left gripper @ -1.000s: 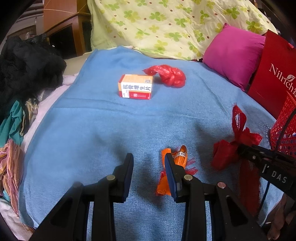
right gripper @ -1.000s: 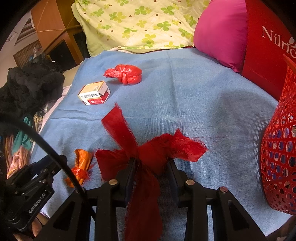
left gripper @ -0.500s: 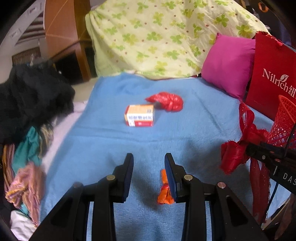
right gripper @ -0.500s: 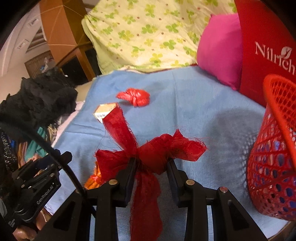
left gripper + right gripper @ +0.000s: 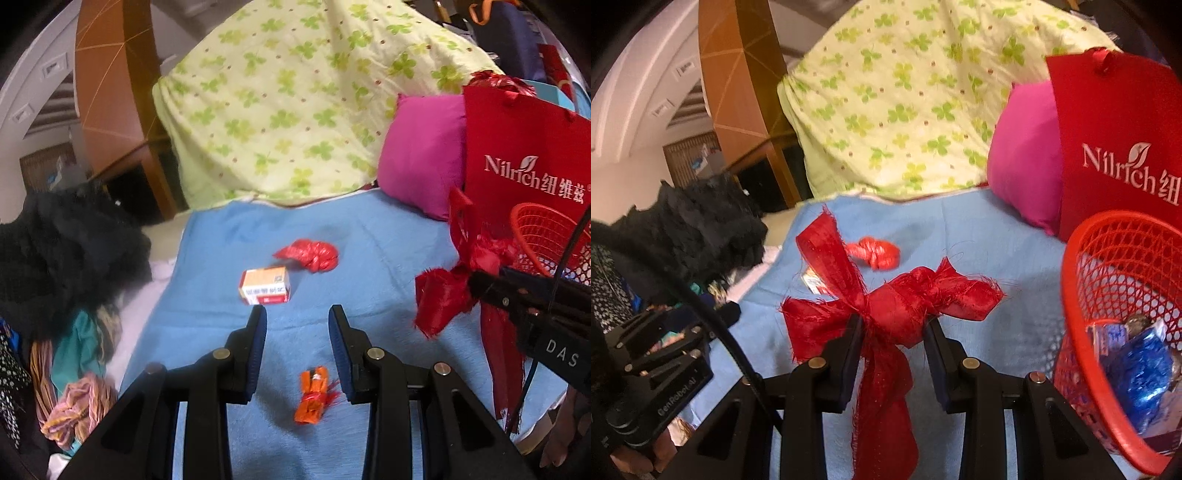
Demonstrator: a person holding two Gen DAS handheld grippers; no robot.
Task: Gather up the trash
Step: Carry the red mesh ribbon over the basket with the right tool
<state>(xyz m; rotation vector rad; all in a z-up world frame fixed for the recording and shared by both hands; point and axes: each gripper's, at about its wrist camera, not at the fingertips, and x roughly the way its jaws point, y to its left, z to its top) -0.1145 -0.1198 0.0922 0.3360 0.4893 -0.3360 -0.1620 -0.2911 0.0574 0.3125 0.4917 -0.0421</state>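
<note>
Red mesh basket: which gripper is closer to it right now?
Right. The right gripper, shut on the red ribbon bow, sits just beside the red mesh basket; the left gripper is farther off, above the orange wrapper.

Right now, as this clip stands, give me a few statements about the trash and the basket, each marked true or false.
1. The right gripper holds the red ribbon bow between its fingers. True.
2. The red mesh basket is empty. False: blue foil wrappers lie in it.
3. The left gripper holds the orange wrapper. False: the wrapper lies on the blue blanket, nothing between the fingers.
4. The small box lies beside the crumpled red bag on the blanket. True.
</note>
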